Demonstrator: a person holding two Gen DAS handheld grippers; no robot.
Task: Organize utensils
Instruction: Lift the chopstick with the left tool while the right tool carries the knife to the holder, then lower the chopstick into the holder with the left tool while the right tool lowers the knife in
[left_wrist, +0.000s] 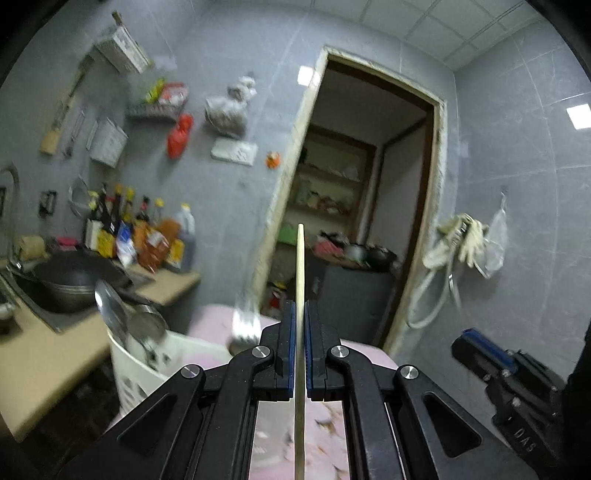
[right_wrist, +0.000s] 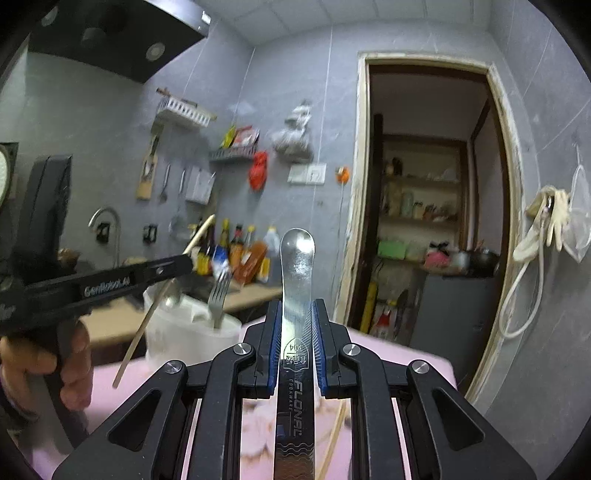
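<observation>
My left gripper (left_wrist: 300, 314) is shut on a pale wooden chopstick (left_wrist: 300, 280) that points upward, held above the pink table. The left gripper also shows in the right wrist view (right_wrist: 177, 264), with the chopstick (right_wrist: 147, 325) slanting through it. My right gripper (right_wrist: 296, 314) is shut on the handle of a steel utensil (right_wrist: 295, 266) marked FLONAL; its working end is hidden. It shows in the left wrist view (left_wrist: 480, 347) at the right. A white utensil holder (left_wrist: 136, 373) to the left holds spoons (left_wrist: 110, 310) and a fork (right_wrist: 218, 295).
The pink table cover (right_wrist: 399, 358) lies below both grippers. A wooden counter (left_wrist: 48, 350) at the left carries a dark wok (left_wrist: 70, 284) and several sauce bottles (left_wrist: 147, 240). An open doorway (left_wrist: 354, 221) to a storeroom lies ahead. Racks and bags hang on the grey wall.
</observation>
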